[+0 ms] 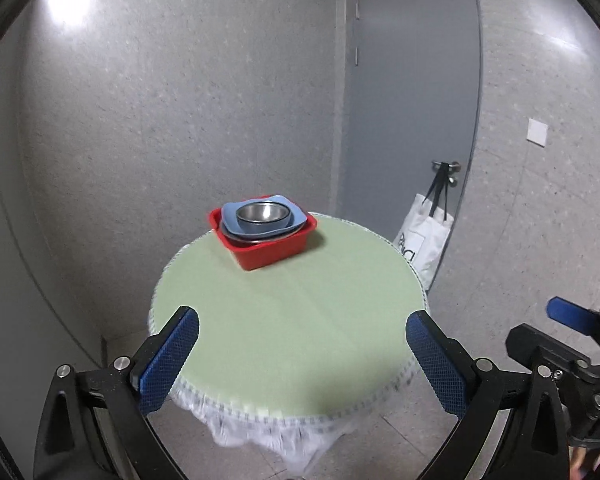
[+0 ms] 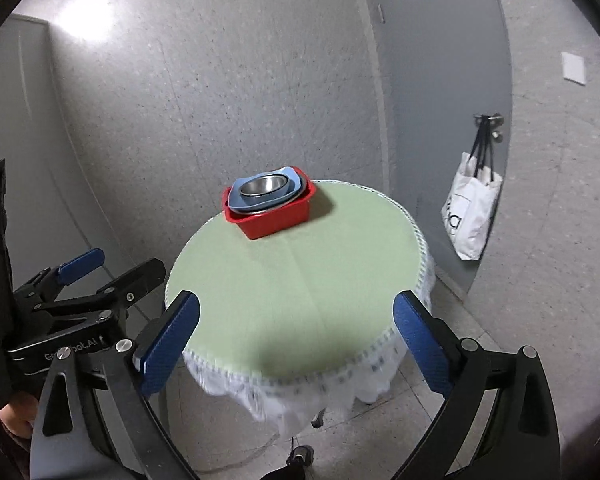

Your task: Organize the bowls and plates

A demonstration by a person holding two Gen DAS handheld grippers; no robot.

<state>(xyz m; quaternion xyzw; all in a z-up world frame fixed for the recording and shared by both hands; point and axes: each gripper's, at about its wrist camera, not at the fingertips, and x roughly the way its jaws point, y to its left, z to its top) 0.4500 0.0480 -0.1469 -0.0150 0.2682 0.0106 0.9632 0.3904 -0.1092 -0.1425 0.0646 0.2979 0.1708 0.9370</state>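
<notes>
Round table (image 2: 300,300), shoe (image 2: 300,456) beneath, right view only.

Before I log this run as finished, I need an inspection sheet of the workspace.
Surface: round table with a green top and a white frilled cloth edge.
Job's things: red tub at the far edge holds a metal bowl on a blue plate, more metal dishes beneath.
Clutter: nothing seen.
Grippers: left claw and right claw open, empty, near the table's front edge.
Cables: nothing seen.
Surroundings: grey door, white bag hanging from its handle.
</notes>
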